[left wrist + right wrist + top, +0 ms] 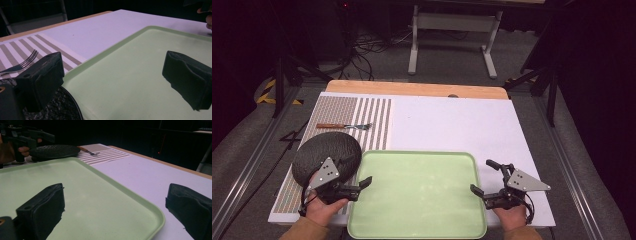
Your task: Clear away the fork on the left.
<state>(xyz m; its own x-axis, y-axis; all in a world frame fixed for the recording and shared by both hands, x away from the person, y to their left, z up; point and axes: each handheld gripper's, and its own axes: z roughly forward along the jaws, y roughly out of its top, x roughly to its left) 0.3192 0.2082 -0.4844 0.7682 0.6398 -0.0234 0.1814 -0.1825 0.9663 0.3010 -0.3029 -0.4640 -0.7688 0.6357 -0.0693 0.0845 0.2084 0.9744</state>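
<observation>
A pale green tray [417, 195] lies at the table's near edge, with nothing on it. Left of it sits a dark textured plate [324, 150], and beyond that a fork [344, 126] with a wooden handle. My left gripper [354, 171] is open and straddles the tray's left rim, one jaw over the plate [65, 107] and one over the tray [140, 75]. My right gripper [482, 176] is open too, straddling the tray's right rim [152, 212]. Neither holds anything. The right gripper view shows the plate [53, 151] and fork [91, 152] far across the tray.
A striped placemat [372, 120] lies under the plate and fork on a white table cover [452, 125]. The wooden table edge [412, 89] runs along the back. Beyond it a white frame stand [452, 30] and cables rest on the floor.
</observation>
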